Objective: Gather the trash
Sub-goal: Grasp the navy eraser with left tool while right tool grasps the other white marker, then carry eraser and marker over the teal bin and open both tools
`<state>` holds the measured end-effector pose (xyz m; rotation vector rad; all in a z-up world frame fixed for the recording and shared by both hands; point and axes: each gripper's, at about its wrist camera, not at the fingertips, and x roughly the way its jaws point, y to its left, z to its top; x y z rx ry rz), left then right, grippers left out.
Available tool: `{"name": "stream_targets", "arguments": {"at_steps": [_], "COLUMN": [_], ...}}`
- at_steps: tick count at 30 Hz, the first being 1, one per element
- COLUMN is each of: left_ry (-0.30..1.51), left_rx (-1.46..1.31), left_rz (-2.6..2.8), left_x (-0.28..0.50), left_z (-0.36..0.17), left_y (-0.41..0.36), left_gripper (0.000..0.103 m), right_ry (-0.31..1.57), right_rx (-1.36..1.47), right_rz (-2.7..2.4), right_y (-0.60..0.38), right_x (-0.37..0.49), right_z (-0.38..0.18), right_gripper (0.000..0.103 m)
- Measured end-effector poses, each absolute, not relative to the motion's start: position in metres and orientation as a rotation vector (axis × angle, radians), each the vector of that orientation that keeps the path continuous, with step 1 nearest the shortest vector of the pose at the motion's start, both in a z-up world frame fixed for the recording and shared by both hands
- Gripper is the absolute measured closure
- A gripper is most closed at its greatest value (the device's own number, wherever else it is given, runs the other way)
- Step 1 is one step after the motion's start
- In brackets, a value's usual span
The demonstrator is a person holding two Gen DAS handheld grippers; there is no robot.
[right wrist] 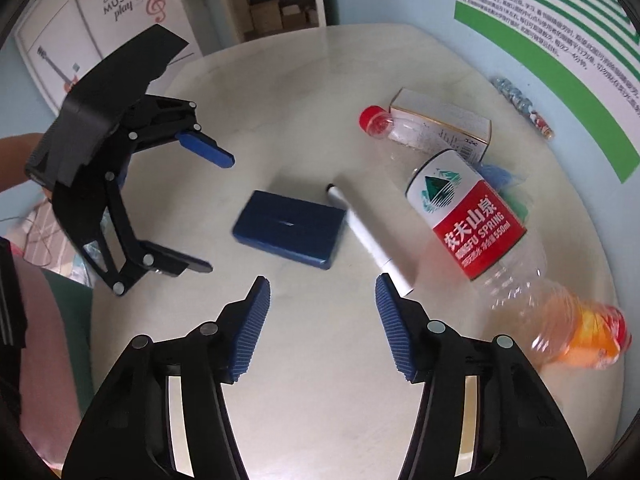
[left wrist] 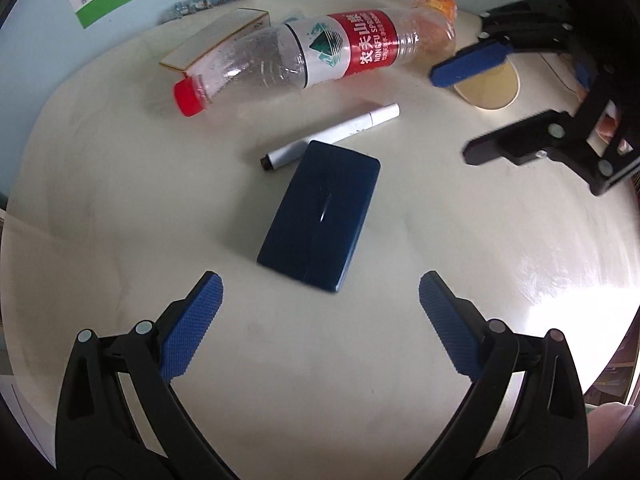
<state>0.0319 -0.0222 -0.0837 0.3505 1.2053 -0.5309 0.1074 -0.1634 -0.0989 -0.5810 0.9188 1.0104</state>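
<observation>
An empty clear water bottle (left wrist: pixel 304 60) with a red label and red cap lies on the round cream table (left wrist: pixel 120 200); it also shows in the right wrist view (right wrist: pixel 468 216). A white and gold carton (left wrist: pixel 216 42) lies behind it, seen too in the right wrist view (right wrist: pixel 444 124). An orange snack cup (left wrist: pixel 436 2) lies at the bottle's base, seen too in the right wrist view (right wrist: pixel 592 340). My left gripper (left wrist: pixel 320 304) is open and empty, near a dark blue block (left wrist: pixel 320 216). My right gripper (right wrist: pixel 322 304) is open and empty, near the block (right wrist: pixel 288 232) and a white marker (right wrist: pixel 372 244).
The white marker (left wrist: pixel 332 136) lies between block and bottle. A round wooden coaster (left wrist: pixel 488 84) lies at the far right. A wrapped candy strip (left wrist: pixel 208 0) lies by the wall. The right gripper (left wrist: pixel 468 108) shows in the left wrist view, the left gripper (right wrist: pixel 208 212) in the right.
</observation>
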Motion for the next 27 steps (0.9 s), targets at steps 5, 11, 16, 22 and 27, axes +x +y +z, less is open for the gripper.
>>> {"name": "stream_targets", "arguments": {"at_steps": [5,11,16,22,27], "left_ry": [1.226,1.246,1.214,1.209,1.178], "left_rx": [0.399,0.405,0.378,0.41,0.448], "left_rz": [-0.524,-0.527,-0.54,-0.556,-0.543], "left_x": [0.046,0.054,0.051,0.049,0.03], "left_z": [-0.098,-0.109,-0.108,-0.099,-0.084], "left_y": [-0.03,-0.03,-0.028,-0.034,-0.034], "left_gripper": [0.007,0.016,0.028,0.051,0.052], "right_ry": [0.937,0.944,0.932,0.974,0.997], "right_rx": [-0.633,-0.733,-0.727,-0.712,-0.644], "right_rz": [1.017,0.991,1.004,1.005,0.98], "right_y": [-0.156,-0.144,-0.141,-0.145,-0.161], "right_x": [0.137,0.151,0.148,0.138,0.13], "right_z": [-0.12,-0.144,-0.148,-0.148,-0.134], "right_gripper": [0.053,0.068,0.086,0.089,0.089]}}
